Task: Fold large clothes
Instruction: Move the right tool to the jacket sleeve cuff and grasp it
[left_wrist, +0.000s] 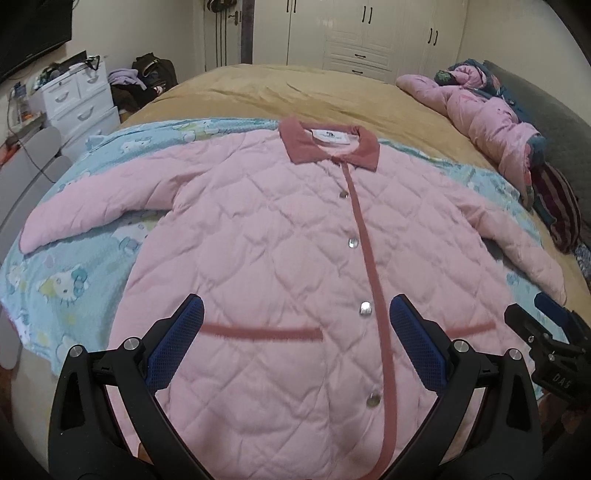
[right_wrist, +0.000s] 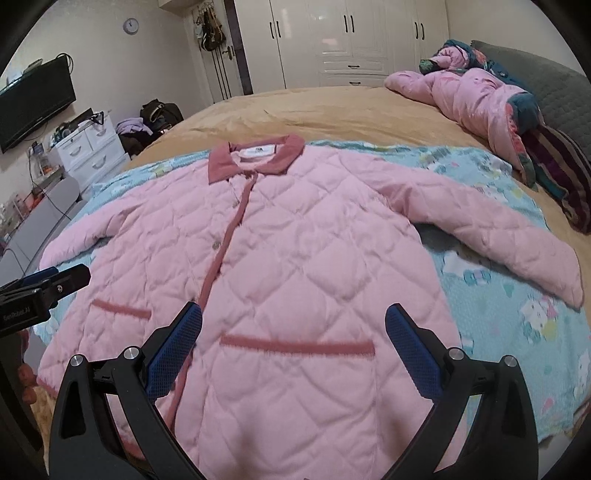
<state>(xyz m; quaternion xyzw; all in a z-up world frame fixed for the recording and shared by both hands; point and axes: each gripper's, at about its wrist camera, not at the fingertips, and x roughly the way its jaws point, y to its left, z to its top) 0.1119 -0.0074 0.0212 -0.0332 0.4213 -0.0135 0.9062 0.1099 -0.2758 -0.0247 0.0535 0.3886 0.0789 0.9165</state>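
A pink quilted jacket (left_wrist: 280, 236) with a dark pink collar lies flat and face up on the bed, buttoned, both sleeves spread out; it also shows in the right wrist view (right_wrist: 314, 258). My left gripper (left_wrist: 295, 314) is open and empty, hovering over the jacket's lower front by the left pocket trim. My right gripper (right_wrist: 293, 321) is open and empty, above the right pocket trim. The right gripper shows at the edge of the left wrist view (left_wrist: 546, 332), and the left gripper at the edge of the right wrist view (right_wrist: 48, 284).
A blue cartoon-print sheet (left_wrist: 74, 280) lies under the jacket on a tan bedspread (left_wrist: 314, 92). A pile of pink clothes (left_wrist: 487, 122) and a striped pillow (right_wrist: 565, 177) sit at the bed's head on the right. White drawers (left_wrist: 77, 99) stand left.
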